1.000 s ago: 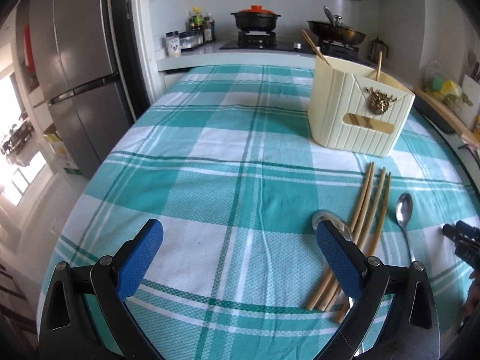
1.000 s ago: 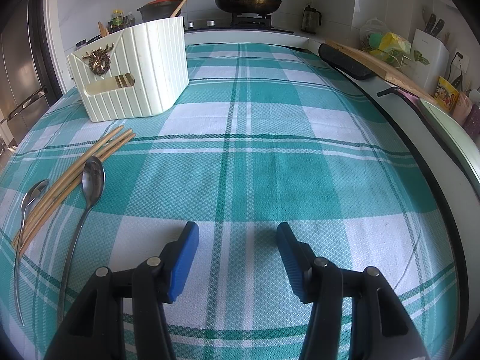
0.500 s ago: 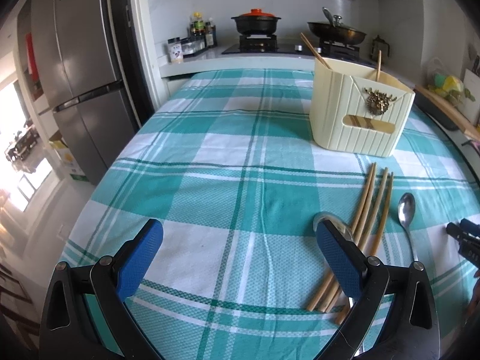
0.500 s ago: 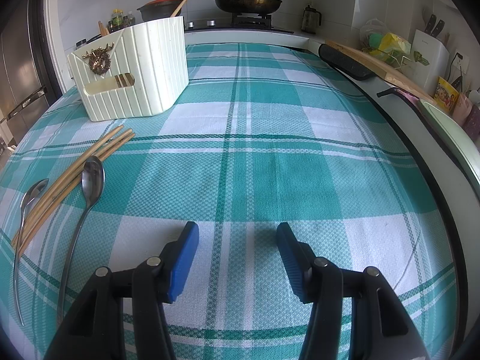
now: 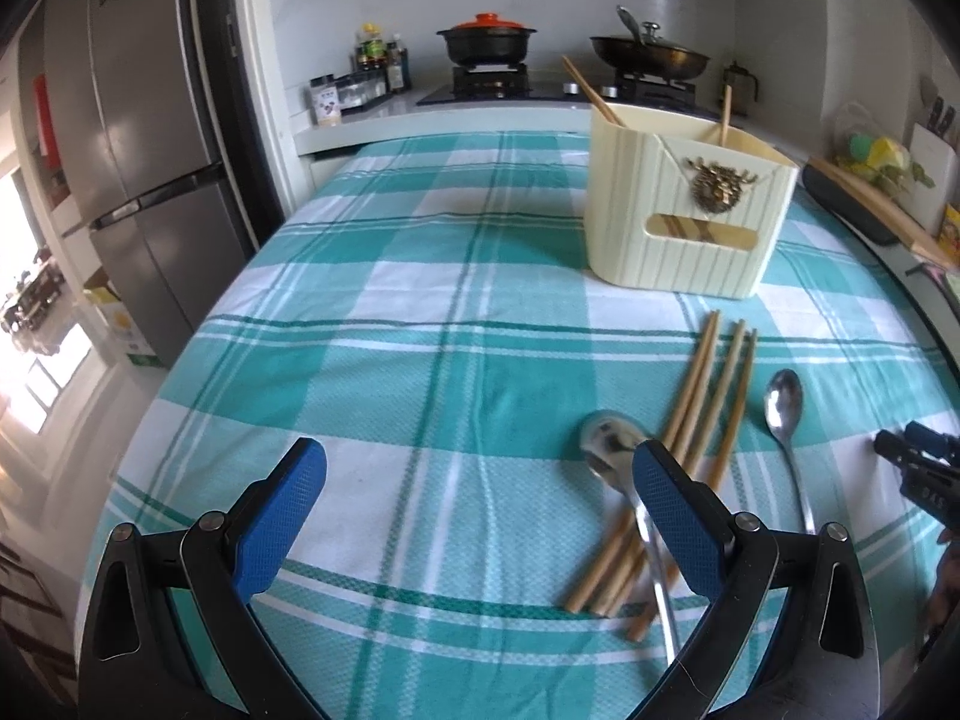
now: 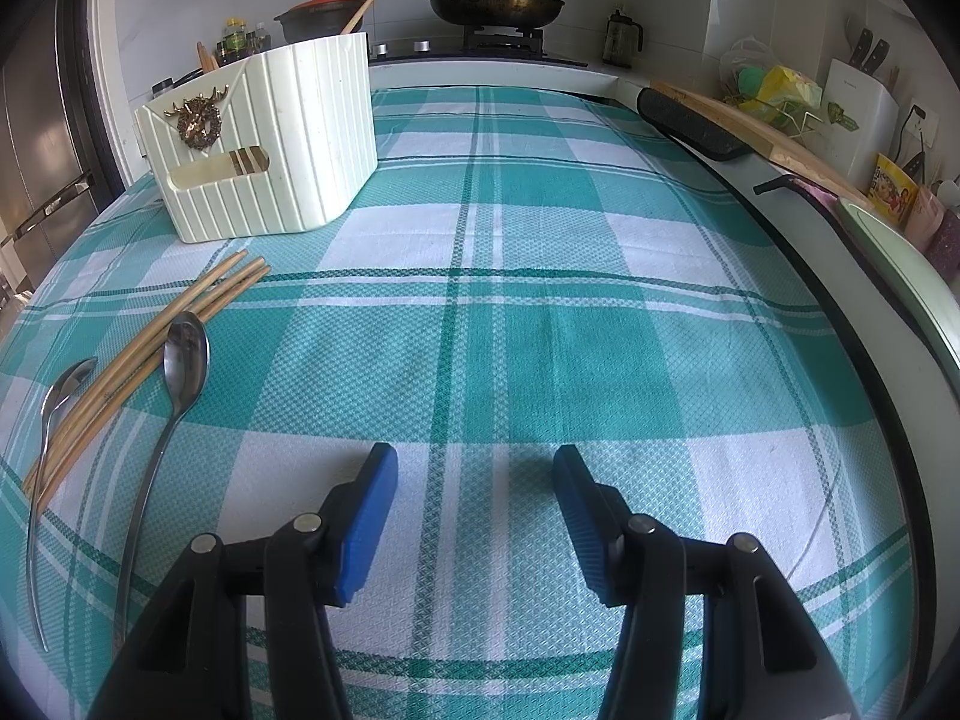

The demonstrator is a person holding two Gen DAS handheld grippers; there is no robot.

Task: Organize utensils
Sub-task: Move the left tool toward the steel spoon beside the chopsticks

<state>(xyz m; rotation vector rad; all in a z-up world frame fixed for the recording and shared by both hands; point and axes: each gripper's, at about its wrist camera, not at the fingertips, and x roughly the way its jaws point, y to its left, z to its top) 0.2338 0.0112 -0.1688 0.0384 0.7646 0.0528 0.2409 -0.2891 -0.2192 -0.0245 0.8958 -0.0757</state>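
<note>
Utensils are loose on the table [image 6: 600,252], on its teal plaid cloth: a bundle of wooden chopsticks [image 5: 699,420] flanked by two steel spoons, left spoon [image 5: 612,450] and right spoon [image 5: 783,405], all lying just in front of the cream holder [image 5: 684,210]. Holder stands upright toward the table's far edge and already has a couple of chopsticks poking out the top.

Left gripper [image 5: 474,480]: jaws wide apart, nothing between them, hovering over bare cloth; its right finger overlaps the left spoon in view, contact can't be confirmed. Right gripper [image 6: 474,486]: jaws partly spread, empty, over bare cloth well right of the utensils.

Risks, as I judge them:
- Left spoon's handle lies against the chopsticks, so a grab there may drag sticks along or scatter them.
- Spoons lie flat on soft cloth; pads could pinch fabric and bunch it, shifting everything.
- Thin round sticks may roll or slip out.
- Holder looks light; bumping its rim during insertion could tip it.
</note>
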